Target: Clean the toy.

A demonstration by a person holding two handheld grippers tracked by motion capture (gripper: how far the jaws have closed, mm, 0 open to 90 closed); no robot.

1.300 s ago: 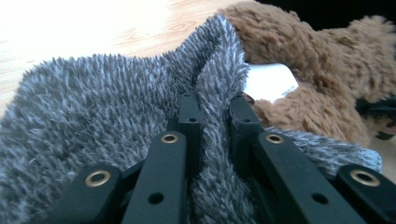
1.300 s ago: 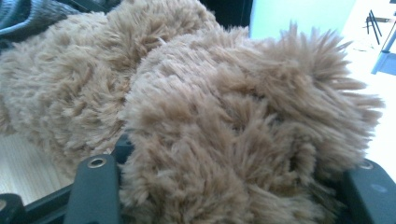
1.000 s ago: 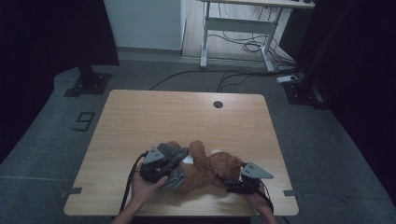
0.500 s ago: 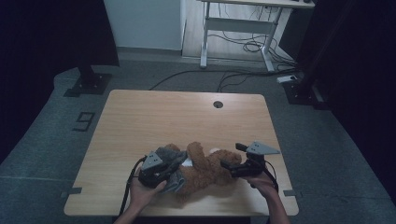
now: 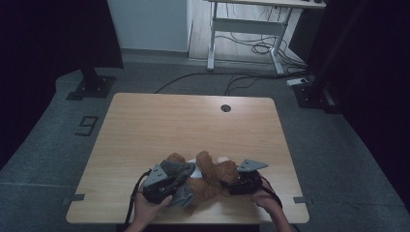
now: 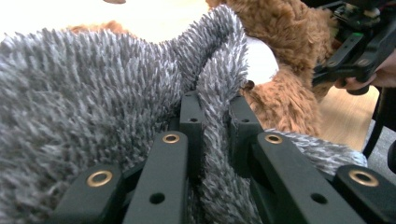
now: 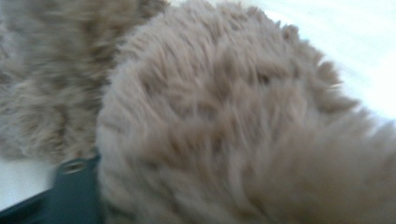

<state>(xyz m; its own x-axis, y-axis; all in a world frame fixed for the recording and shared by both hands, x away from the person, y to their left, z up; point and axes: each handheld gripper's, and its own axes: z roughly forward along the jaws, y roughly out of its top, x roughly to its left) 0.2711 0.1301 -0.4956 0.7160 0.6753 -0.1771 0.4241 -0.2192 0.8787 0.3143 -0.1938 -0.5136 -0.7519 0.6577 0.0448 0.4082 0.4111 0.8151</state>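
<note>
A brown teddy bear (image 5: 212,174) lies near the front edge of the wooden table (image 5: 193,125), partly wrapped in a grey fuzzy garment (image 5: 179,169). My left gripper (image 5: 183,175) is shut on a fold of that garment (image 6: 93,93), which is pinched upright between the jaws (image 6: 215,116). The bear's brown fur (image 6: 280,28) and a white patch (image 6: 259,60) lie just beyond. My right gripper (image 5: 231,186) presses into the bear from the right. Blurred fur (image 7: 233,130) covers its jaws apart from one black piece at the lower left, so how they stand is hidden.
A round cable hole (image 5: 226,108) sits at the table's far edge. The far half of the tabletop is bare wood. Beyond it stand a desk frame (image 5: 241,29) with floor cables and a dark stand base (image 5: 92,84) at the left.
My right gripper has moved in from the bear's right side and now presses against it. The bear has shifted and one limb now stands up. My left gripper has kept its hold on the grey garment.
</note>
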